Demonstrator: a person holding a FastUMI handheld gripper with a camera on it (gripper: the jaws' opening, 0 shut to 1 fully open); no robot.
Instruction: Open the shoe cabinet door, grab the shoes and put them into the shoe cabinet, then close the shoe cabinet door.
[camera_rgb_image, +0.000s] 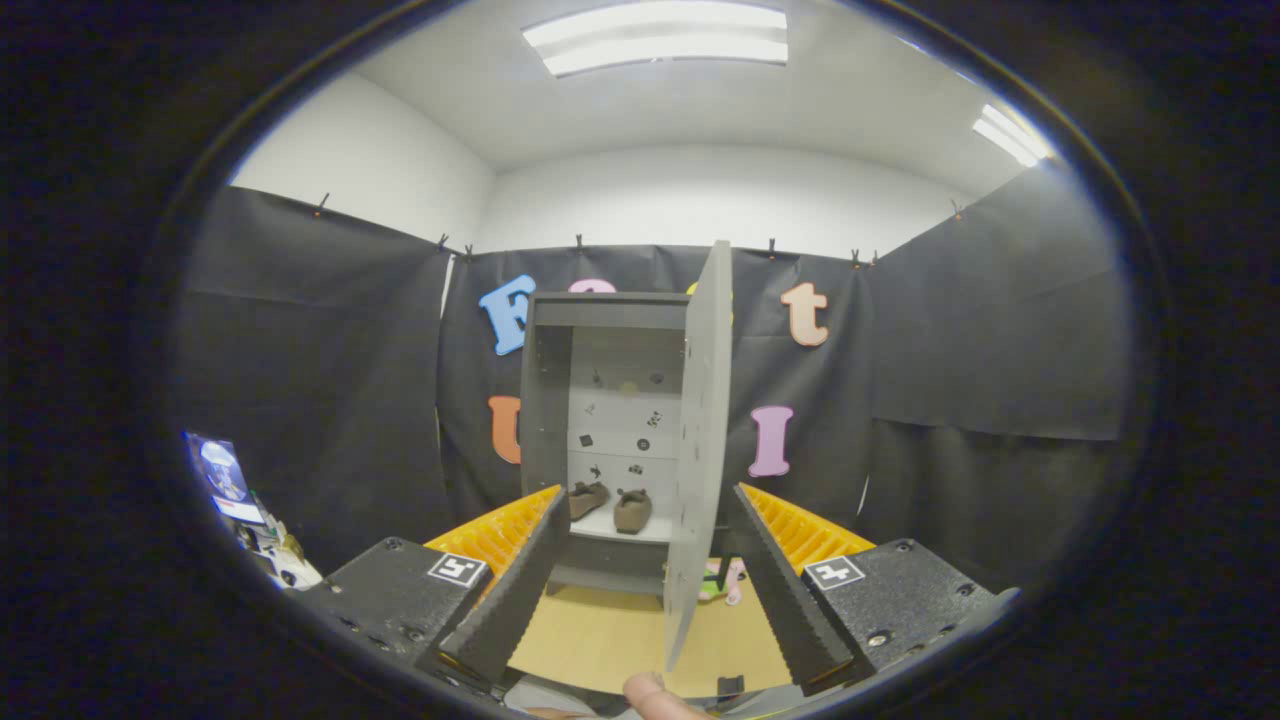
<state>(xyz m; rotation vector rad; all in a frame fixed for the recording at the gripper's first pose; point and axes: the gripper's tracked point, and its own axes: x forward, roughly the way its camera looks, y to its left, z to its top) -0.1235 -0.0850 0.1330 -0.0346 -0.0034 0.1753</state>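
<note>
A tan floor (600, 630) is seen beneath the gripper (645, 520), enclosed by black cloth walls under a white ceiling with lit panels. The grey shoe cabinet (548, 400) is set against the back wall, beyond the fingers. Its door (700, 440) is swung out edge-on between the fingers, with bare floor left beside it. The shoes (610, 505) are placed side by side on the lowest shelf inside. The fingers are spread wide, with nothing gripped. A fingertip (655, 695) is seen just below them.
</note>
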